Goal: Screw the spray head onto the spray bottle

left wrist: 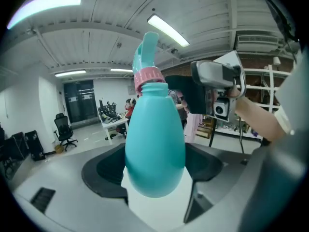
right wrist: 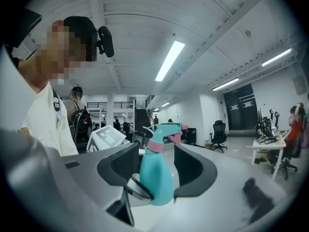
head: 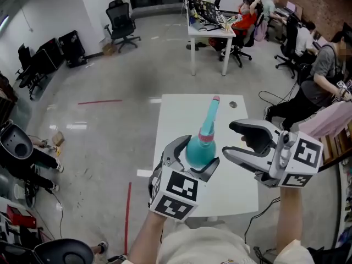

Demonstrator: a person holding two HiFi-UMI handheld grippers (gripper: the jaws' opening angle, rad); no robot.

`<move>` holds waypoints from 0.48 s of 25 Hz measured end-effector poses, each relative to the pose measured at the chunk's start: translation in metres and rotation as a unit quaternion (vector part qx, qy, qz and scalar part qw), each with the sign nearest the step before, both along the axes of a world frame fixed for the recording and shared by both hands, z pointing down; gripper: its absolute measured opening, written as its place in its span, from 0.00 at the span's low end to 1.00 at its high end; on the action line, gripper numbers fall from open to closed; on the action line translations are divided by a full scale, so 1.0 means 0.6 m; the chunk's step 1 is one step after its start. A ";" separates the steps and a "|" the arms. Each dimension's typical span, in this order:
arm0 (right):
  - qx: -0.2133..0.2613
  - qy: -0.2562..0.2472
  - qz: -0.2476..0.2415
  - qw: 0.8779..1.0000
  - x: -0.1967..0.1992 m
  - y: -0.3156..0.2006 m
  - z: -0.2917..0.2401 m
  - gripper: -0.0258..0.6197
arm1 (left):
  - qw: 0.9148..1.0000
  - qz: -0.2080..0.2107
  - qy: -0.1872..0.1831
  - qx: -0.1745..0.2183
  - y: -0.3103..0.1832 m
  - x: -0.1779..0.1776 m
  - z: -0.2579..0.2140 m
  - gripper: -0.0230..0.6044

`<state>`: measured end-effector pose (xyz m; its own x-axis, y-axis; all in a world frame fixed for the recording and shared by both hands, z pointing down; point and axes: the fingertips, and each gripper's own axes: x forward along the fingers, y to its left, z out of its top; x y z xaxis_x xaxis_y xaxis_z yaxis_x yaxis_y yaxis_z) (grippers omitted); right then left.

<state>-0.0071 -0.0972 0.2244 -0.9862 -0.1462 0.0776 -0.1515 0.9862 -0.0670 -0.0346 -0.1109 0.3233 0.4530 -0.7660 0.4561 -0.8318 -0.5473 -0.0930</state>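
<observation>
Pinched at its belly by left gripper (head: pixel 193 157): spray bottle (head: pixel 199 150) upright, leaning away, spray head (head: pixel 210 114) uppermost; right gripper (head: pixel 231 139) agape, empty.

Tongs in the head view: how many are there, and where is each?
2. The left tongs grip the bottle over the table; the right tongs stand open just right of it.

The room is being lit brightly and evenly by long white ceiling strip lights (right wrist: pixel 170 60). Pale glare is being thrown back by the glossy grey floor (head: pixel 77 126). Edges are being bent and corners darkened in both gripper views.
</observation>
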 end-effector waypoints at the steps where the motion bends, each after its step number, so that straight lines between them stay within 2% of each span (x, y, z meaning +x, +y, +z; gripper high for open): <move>1: -0.001 0.005 0.004 1.000 -0.004 -0.002 -0.001 0.39 | 1.000 -0.003 -0.001 0.008 0.001 0.000 -0.003 0.63; 3: -0.024 0.005 -0.011 1.000 -0.013 0.000 0.002 0.39 | 1.000 0.001 0.006 0.010 0.003 0.007 -0.007 0.63; 5: -0.073 -0.016 -0.047 0.996 -0.017 0.006 0.004 0.39 | 1.000 0.012 0.009 0.009 0.008 0.018 -0.008 0.63; 8: -0.135 -0.047 -0.077 0.987 -0.014 0.008 0.004 0.39 | 1.000 0.021 -0.011 0.013 0.018 0.024 -0.009 0.63; 12: -0.152 -0.051 -0.088 0.983 -0.018 0.017 0.010 0.38 | 0.999 0.017 -0.049 0.016 0.029 0.026 -0.001 0.63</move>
